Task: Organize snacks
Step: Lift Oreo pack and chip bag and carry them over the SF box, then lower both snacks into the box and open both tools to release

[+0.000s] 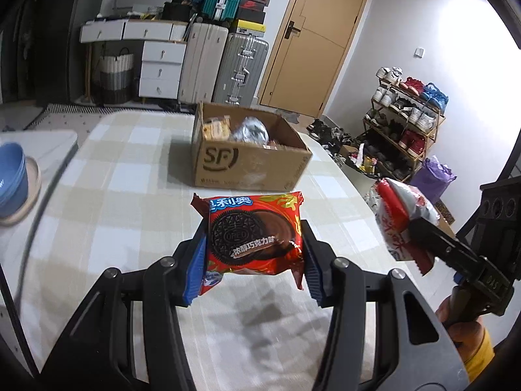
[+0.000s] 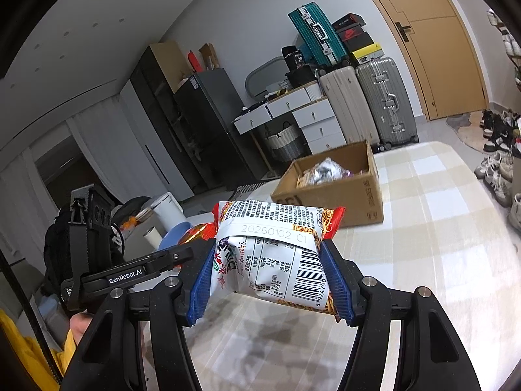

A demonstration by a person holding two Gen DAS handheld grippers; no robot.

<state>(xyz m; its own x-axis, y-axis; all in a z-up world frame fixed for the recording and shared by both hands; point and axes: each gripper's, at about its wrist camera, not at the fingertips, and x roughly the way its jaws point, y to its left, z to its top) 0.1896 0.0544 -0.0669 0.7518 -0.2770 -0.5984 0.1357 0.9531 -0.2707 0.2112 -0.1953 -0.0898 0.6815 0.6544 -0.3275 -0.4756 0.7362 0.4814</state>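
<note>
My left gripper (image 1: 252, 260) is shut on a red Oreo packet (image 1: 252, 234) and holds it above the checked tablecloth. My right gripper (image 2: 270, 277) is shut on a white and red noodle snack packet (image 2: 273, 254), barcode side up; that packet also shows in the left wrist view (image 1: 402, 218) at the right. An open cardboard box (image 1: 247, 166) with several snacks inside stands farther along the table; it also shows in the right wrist view (image 2: 338, 192). Both packets hang short of the box.
A stack of blue bowls (image 1: 11, 176) sits on a side surface at the left. Suitcases (image 1: 241, 68), drawers (image 1: 161, 68) and a door (image 1: 312, 39) stand behind the table. A shoe rack (image 1: 403, 123) and a purple bag (image 1: 431, 179) stand to the right.
</note>
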